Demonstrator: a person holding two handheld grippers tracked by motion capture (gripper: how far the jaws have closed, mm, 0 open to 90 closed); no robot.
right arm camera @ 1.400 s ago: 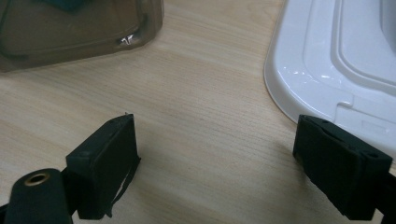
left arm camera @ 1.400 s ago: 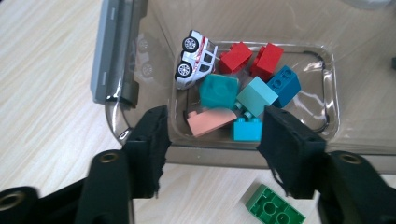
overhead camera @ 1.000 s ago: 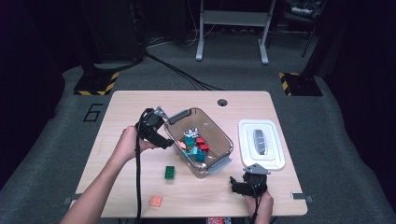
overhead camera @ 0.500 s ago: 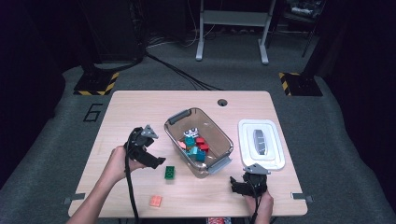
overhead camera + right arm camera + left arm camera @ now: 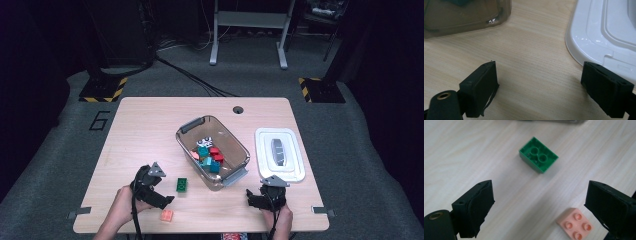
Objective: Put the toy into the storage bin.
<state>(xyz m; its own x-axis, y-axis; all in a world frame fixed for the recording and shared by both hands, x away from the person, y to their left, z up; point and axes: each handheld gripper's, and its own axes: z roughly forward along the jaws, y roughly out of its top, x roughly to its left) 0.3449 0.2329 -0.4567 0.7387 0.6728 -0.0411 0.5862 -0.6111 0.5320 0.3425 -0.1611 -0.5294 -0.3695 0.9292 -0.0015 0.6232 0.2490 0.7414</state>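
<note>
A green brick [image 5: 182, 185] lies hollow side up [image 5: 539, 157] on the wooden table, just left of the clear bin [image 5: 192, 124]. A pale orange brick [image 5: 167, 215] sits studs up [image 5: 575, 225] near the front edge. My left gripper [image 5: 166, 199] hovers low between the two bricks. Its jaws have just been opening and stand wide [image 5: 539, 207] with bare table between them. My right gripper [image 5: 251, 199] rests at the front right, open [image 5: 539, 87], with nothing between its jaws.
The bin holds several red, teal and white bricks [image 5: 209, 155]; its corner [image 5: 466, 15] is close ahead of the right gripper. A white lid [image 5: 295, 172] lies right of the bin, its edge [image 5: 584, 42] by the right jaw. A round cable hole [image 5: 238, 109] is at the back.
The left hand has come down from beside the bin's left end toward the table's front, stopping by the green brick. Its jaws stand wider. The right hand has stayed put.
</note>
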